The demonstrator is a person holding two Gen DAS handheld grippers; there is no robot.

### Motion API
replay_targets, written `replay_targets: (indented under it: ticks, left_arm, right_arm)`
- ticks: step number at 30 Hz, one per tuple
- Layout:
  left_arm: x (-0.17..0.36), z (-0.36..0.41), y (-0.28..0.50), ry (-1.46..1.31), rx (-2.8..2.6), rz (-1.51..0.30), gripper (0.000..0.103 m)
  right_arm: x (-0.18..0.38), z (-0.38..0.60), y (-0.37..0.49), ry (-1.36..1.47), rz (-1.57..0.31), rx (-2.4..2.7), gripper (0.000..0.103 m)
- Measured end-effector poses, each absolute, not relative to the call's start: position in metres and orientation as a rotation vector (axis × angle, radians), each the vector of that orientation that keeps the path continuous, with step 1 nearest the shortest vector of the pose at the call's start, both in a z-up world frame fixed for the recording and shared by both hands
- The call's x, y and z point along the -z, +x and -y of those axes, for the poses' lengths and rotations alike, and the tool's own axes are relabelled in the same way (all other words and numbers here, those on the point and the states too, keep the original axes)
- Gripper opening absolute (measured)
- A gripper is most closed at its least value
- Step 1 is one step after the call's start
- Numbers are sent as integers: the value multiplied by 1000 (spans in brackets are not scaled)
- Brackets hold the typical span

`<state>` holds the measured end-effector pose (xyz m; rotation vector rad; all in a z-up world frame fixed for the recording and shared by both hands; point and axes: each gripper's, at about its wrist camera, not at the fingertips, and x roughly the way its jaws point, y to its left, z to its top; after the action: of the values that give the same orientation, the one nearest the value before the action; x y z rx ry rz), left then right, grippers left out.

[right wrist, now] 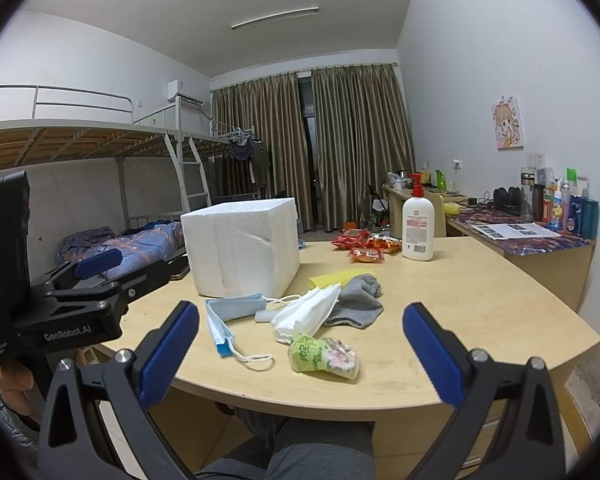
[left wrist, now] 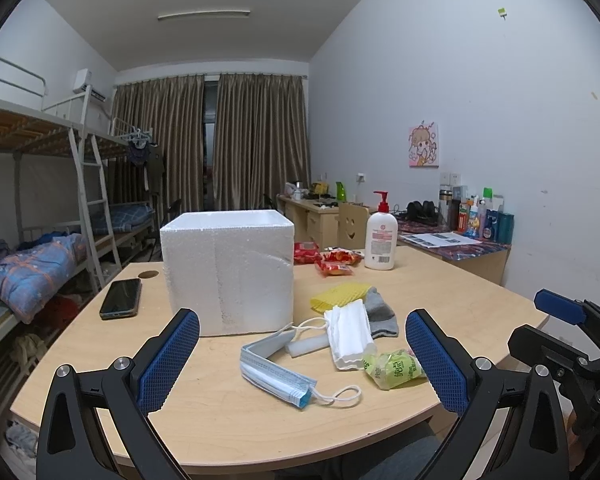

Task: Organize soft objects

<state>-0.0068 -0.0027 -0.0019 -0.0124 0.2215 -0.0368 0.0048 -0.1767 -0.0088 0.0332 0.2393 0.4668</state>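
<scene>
Both grippers hovered at the near edge of the wooden desk [left wrist: 228, 412], each with its blue-padded fingers spread wide and holding nothing: the left gripper [left wrist: 302, 360] faced the blue surgical mask [left wrist: 274, 374], and the right gripper [right wrist: 300, 354] faced the green tissue packet [right wrist: 324, 356]. The soft things lay in a loose cluster near the front of the desk: the blue mask, a white folded mask [left wrist: 350, 338] partly over a grey sock [left wrist: 380, 312], a yellow cloth [left wrist: 340, 296] behind them, and the tissue packet nearest the edge. A white foam box [left wrist: 228, 272] stood just behind the cluster, with a phone [left wrist: 120, 298] to its left and a lotion pump bottle [left wrist: 380, 236] farther back beside red snack packets [left wrist: 332, 260].
</scene>
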Motion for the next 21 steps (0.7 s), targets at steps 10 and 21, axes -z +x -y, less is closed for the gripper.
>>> replay_targets:
  ticks: [10, 21]
  left_arm:
    - [3, 2, -5, -9, 39, -231, 103]
    - [5, -4, 3, -22, 28, -255, 103]
  right_arm:
    - [10, 176, 8, 30, -249, -471, 103]
    - [11, 172, 16, 21, -264, -478, 103]
